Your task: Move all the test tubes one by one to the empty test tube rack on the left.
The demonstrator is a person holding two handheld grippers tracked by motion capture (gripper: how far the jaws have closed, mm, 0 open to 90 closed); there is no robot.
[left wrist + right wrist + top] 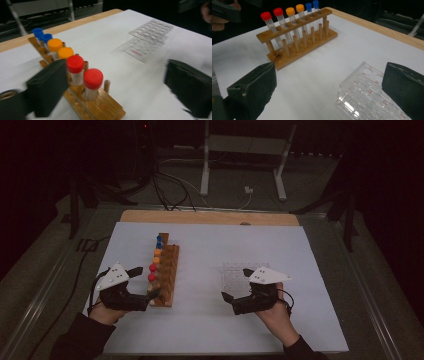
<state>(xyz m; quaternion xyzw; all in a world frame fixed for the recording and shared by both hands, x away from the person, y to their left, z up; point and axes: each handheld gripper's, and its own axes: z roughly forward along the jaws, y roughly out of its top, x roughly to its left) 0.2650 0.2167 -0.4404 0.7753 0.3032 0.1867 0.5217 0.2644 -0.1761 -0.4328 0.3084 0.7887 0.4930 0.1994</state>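
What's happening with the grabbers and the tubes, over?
Both grippers open, empty. Left gripper beside wooden rack; six capped tubes seated. Right gripper near clear rack.

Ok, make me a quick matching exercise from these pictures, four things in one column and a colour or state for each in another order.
Things:
1. nearest two tube caps
2. farthest two tube caps
3. left gripper
4. plastic rack

Descriptions:
a. clear
b. red
c. jaws open beside the wooden rack
d. blue

Pairs: 1-b, 2-d, 3-c, 4-a
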